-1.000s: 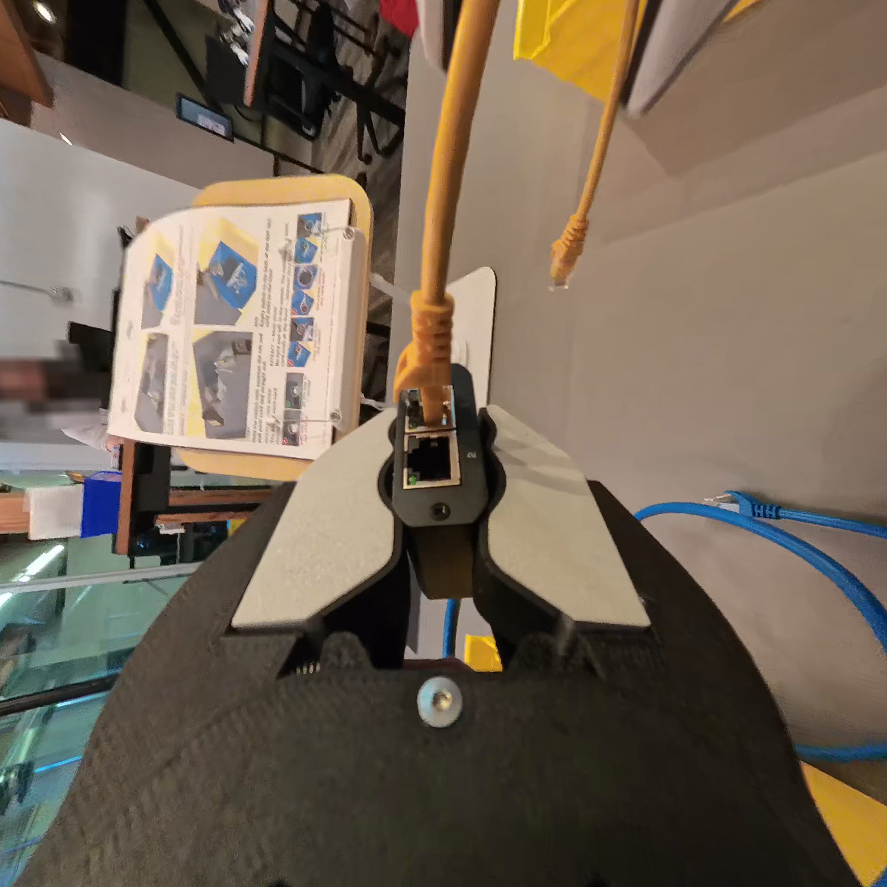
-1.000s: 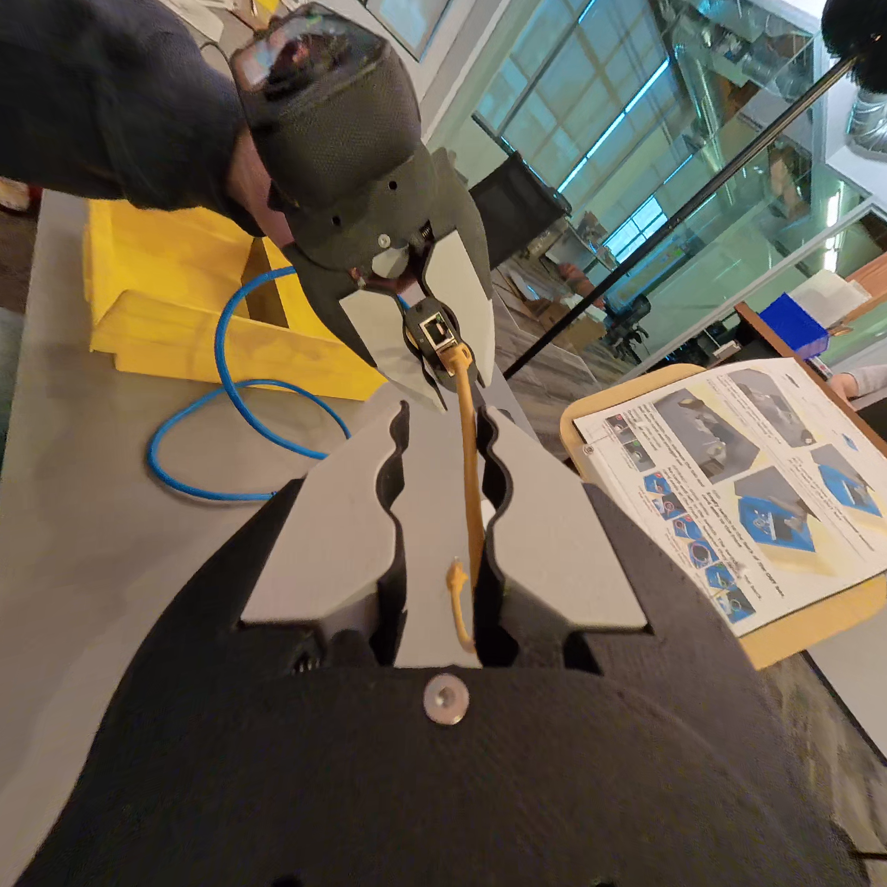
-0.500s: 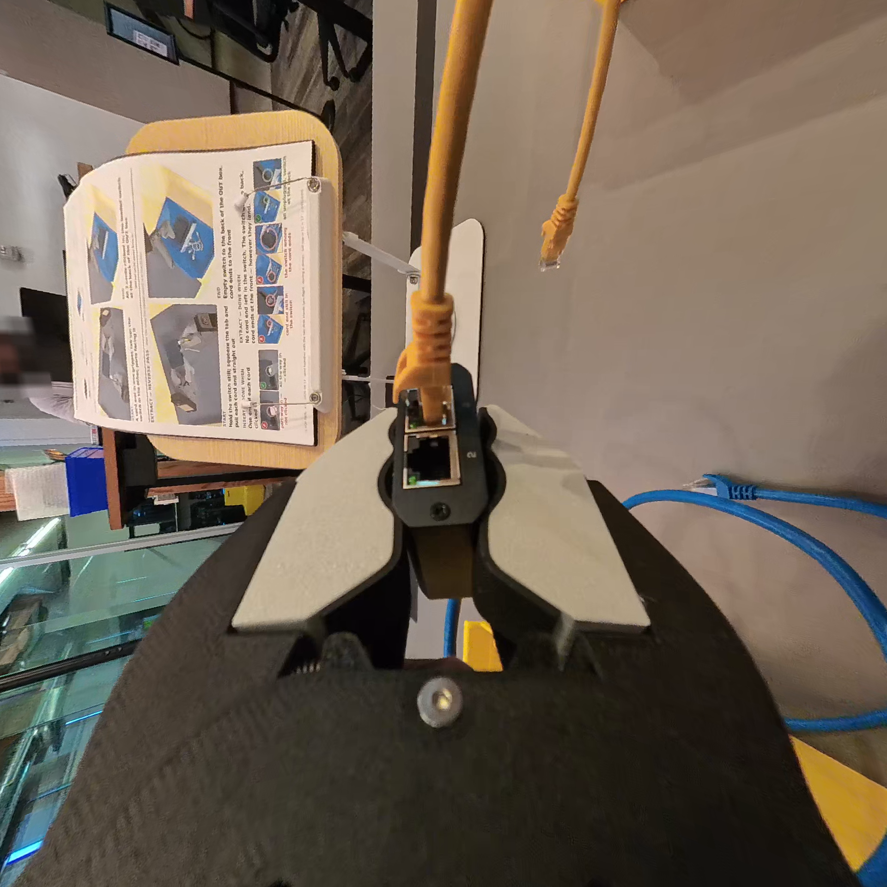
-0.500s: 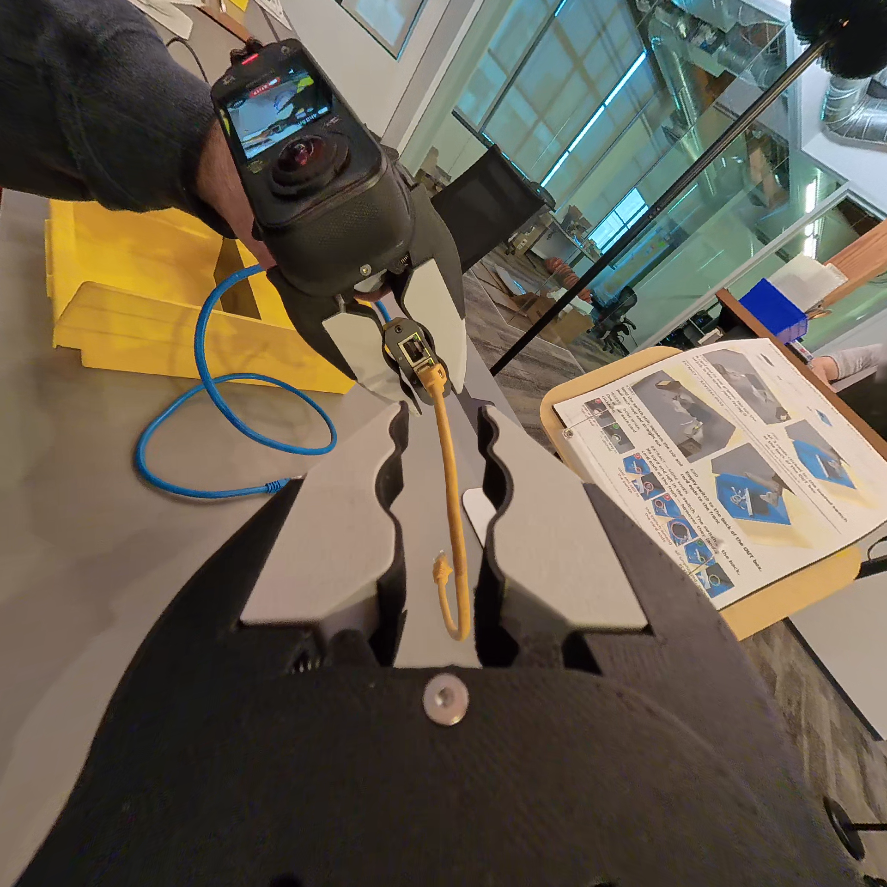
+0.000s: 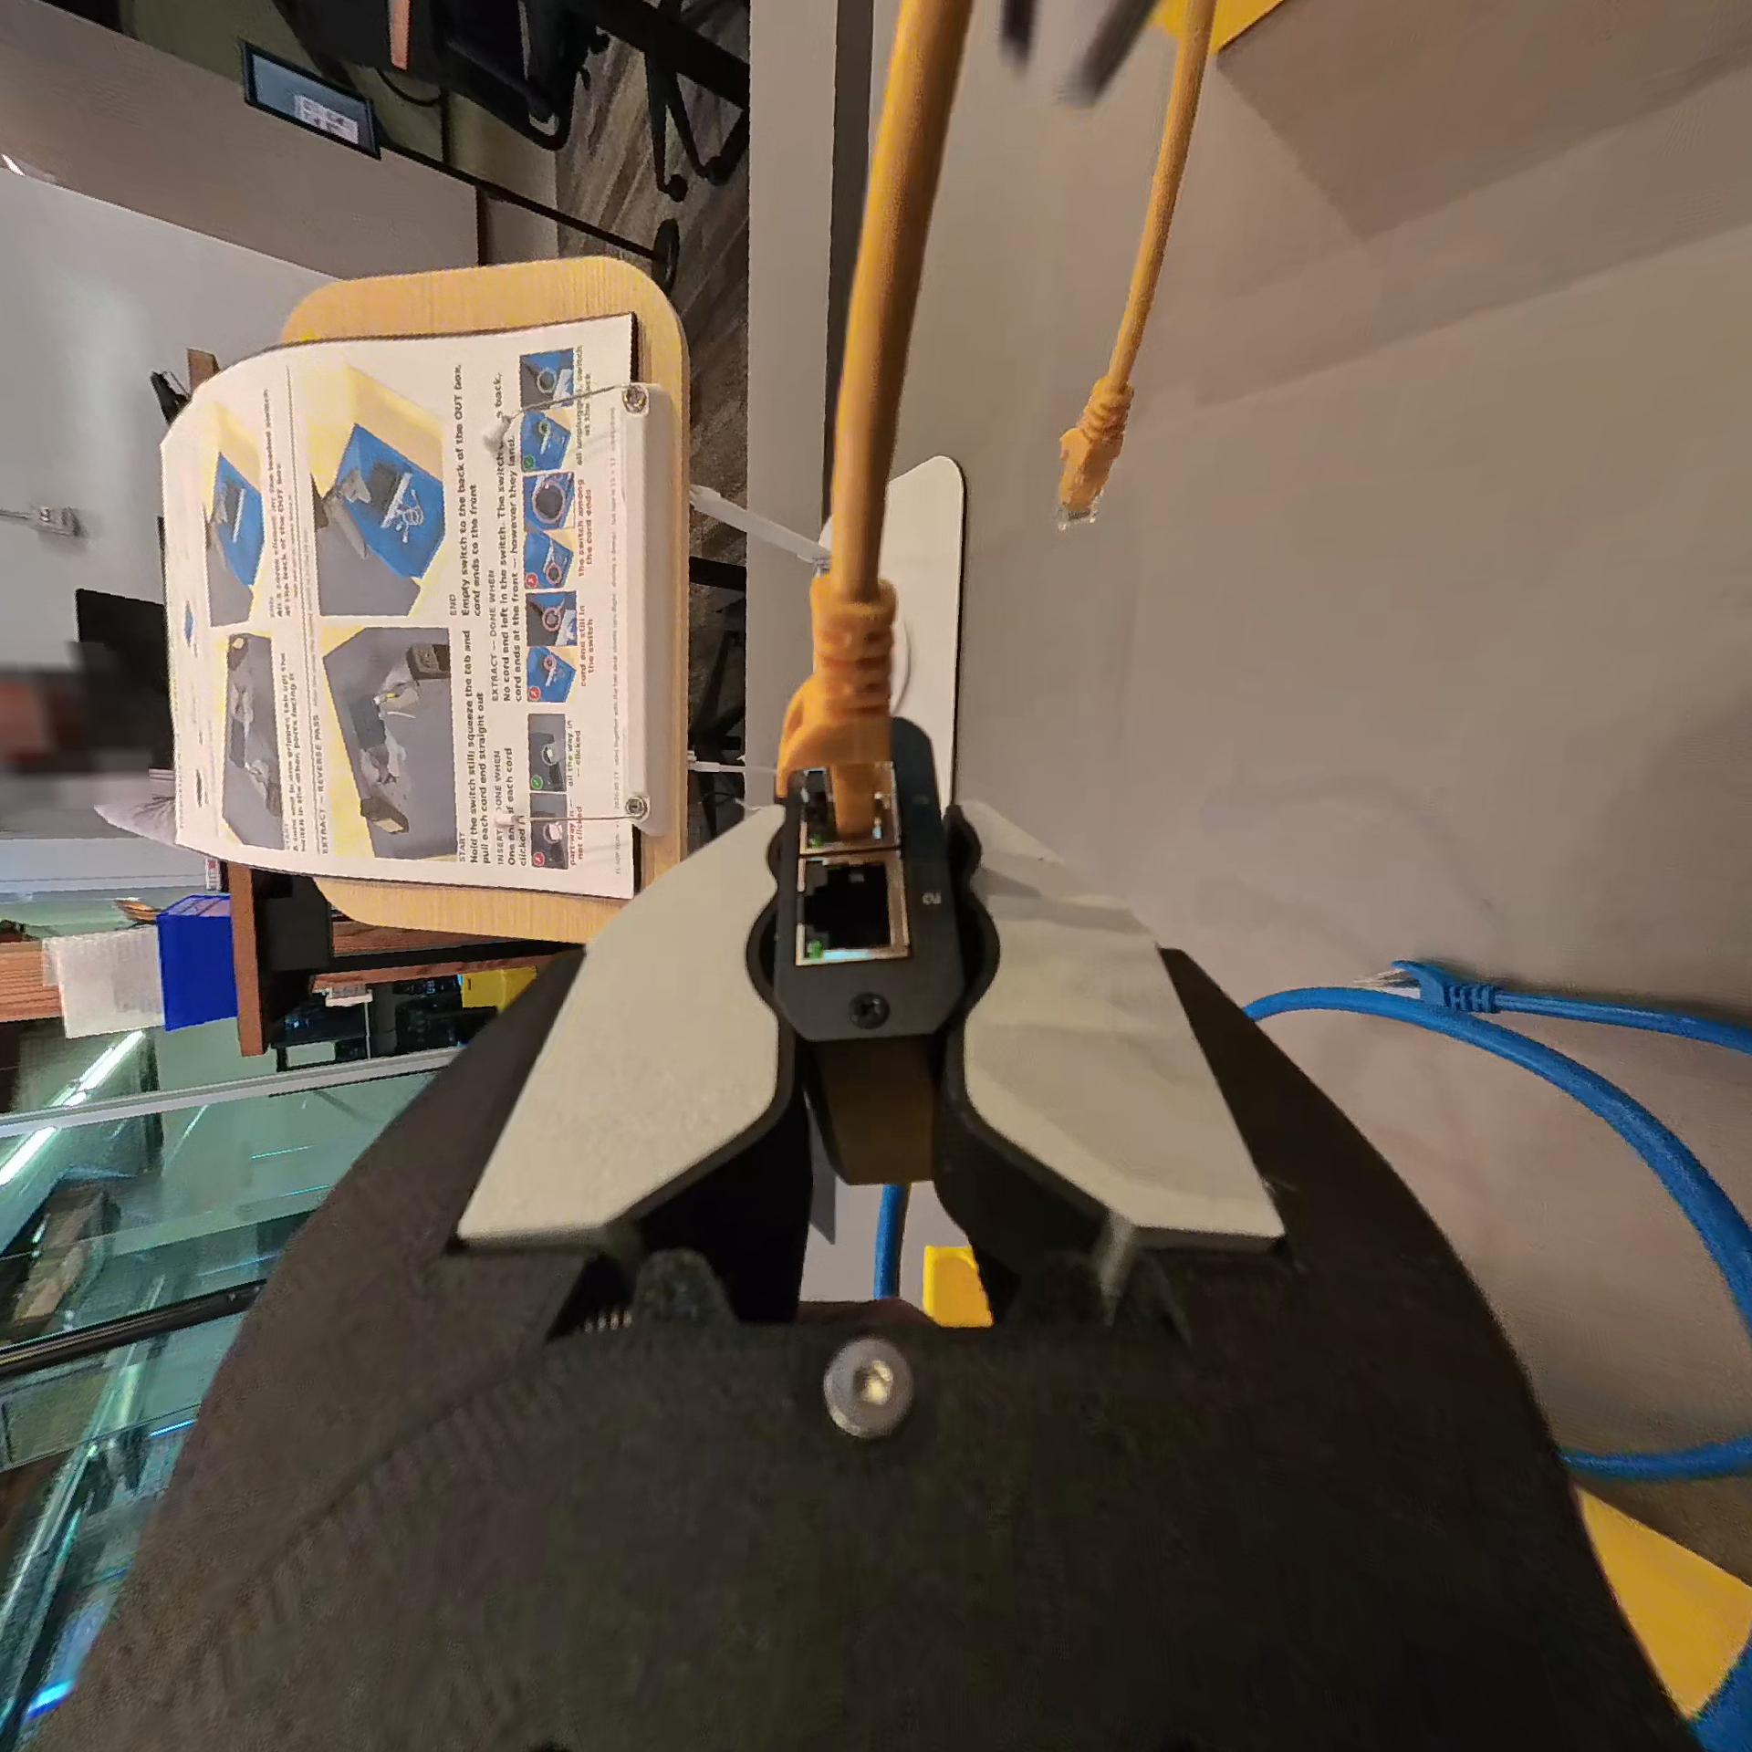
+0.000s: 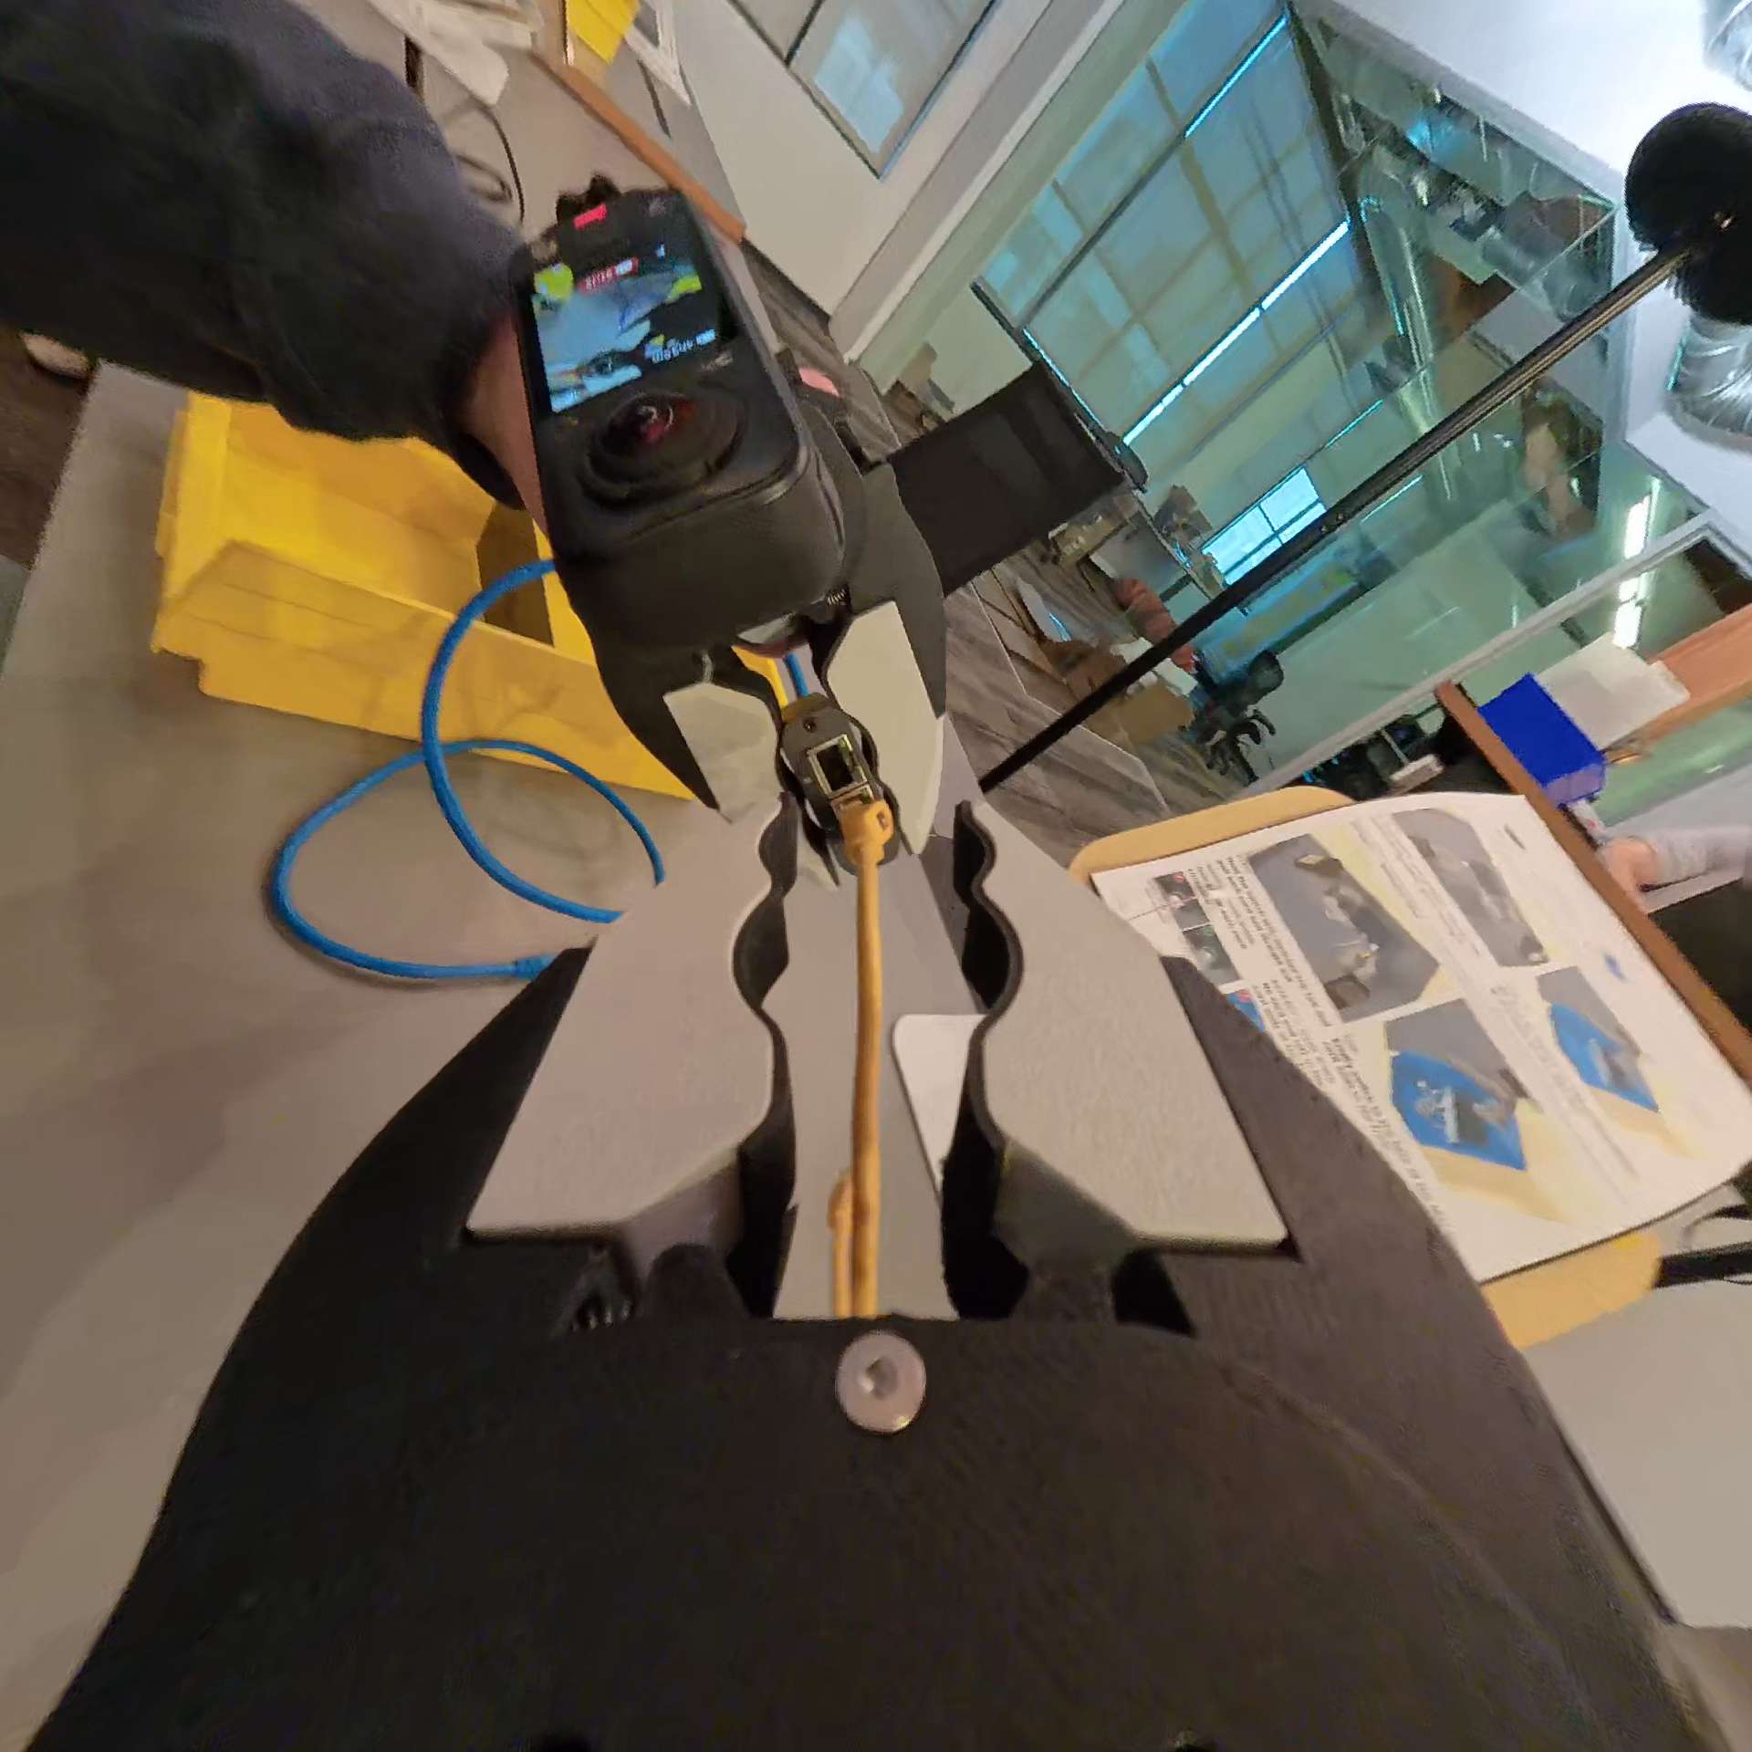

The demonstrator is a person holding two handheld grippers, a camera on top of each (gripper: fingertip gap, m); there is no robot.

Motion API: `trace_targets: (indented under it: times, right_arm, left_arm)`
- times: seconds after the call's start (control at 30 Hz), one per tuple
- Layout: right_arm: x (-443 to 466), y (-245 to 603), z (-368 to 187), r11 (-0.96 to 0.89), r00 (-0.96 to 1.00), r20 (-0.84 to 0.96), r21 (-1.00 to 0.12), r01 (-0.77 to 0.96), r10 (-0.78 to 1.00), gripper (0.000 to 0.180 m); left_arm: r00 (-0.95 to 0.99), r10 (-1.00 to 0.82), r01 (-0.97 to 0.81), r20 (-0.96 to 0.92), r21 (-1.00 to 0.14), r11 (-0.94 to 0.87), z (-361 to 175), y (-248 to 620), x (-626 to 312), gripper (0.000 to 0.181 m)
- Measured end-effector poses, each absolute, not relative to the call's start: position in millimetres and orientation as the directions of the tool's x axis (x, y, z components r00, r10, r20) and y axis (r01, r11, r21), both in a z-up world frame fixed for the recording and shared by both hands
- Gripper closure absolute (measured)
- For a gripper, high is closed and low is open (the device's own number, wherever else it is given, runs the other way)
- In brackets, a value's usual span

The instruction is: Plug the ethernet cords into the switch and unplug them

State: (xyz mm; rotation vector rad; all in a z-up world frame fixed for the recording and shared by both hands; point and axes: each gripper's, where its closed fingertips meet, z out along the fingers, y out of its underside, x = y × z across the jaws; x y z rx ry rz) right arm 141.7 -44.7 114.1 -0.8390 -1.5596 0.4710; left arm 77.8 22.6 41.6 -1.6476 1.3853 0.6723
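Observation:
My left gripper is shut on the small black switch, holding it above the grey table. An orange ethernet cord is plugged into the switch's upper port; the lower port is empty. The cord's free plug hangs loose. In the right wrist view, my right gripper is open just in front of the switch. The orange cord runs through the gap between its fingers without being pinched. The left gripper faces it. A blue ethernet cord lies looped on the table.
A yellow bin stands on the table behind the blue cord. A printed instruction sheet on a wooden board lies beyond the table edge. A white plate lies on the table. A person's dark sleeve holds the left gripper. One gripper's finger ends stand about 12 centimeters off the other's.
The left gripper with the switch has tilted, so its camera now faces the right view and looks nearer. The orange cord stays plugged in. The right jaws stay open.

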Motion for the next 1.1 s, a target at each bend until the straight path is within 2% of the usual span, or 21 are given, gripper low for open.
trace_targets:
  times: [0.3,0.43,0.53,0.67,0.87,0.97,1.1]
  right_arm:
    - [123.2,-35.8,95.6,0.756,-0.163,0.748,-0.590,0.283,0.644,0.151]
    - [121.2,-37.8,95.2,0.784,-0.228,0.752,-0.569,0.249,0.619,0.150]
    - [117.7,-36.9,93.4,0.776,-0.264,0.730,-0.593,0.213,0.630,0.147]
    - [108.3,-31.1,82.3,0.803,-0.280,0.753,-0.543,0.246,0.595,0.152]
    - [113.4,-40.9,96.5,0.780,-0.266,0.735,-0.608,0.149,0.624,0.151]
    - [124.4,-54.8,112.5,0.736,-0.299,0.691,-0.673,0.067,0.658,0.150]
    - [153.0,-73.8,150.0,0.730,-0.306,0.697,-0.684,-0.009,0.649,0.146]
  left_arm:
    - [0.227,-0.501,-0.963,-0.835,-0.270,0.014,50.1,16.2,85.8,0.153]
    - [0.218,-0.498,-0.962,-0.839,-0.270,0.034,55.0,13.1,87.0,0.153]
    - [0.221,-0.503,-0.958,-0.836,-0.282,0.048,57.5,10.8,89.8,0.153]
    - [0.218,-0.503,-0.956,-0.836,-0.286,0.060,60.9,8.0,93.5,0.153]
    - [0.228,-0.511,-0.945,-0.829,-0.314,0.087,64.2,4.3,92.0,0.153]
    - [0.244,-0.517,-0.935,-0.821,-0.340,0.099,68.0,2.3,89.5,0.153]
    - [0.252,-0.512,-0.932,-0.821,-0.348,0.100,71.7,0.8,80.4,0.153]
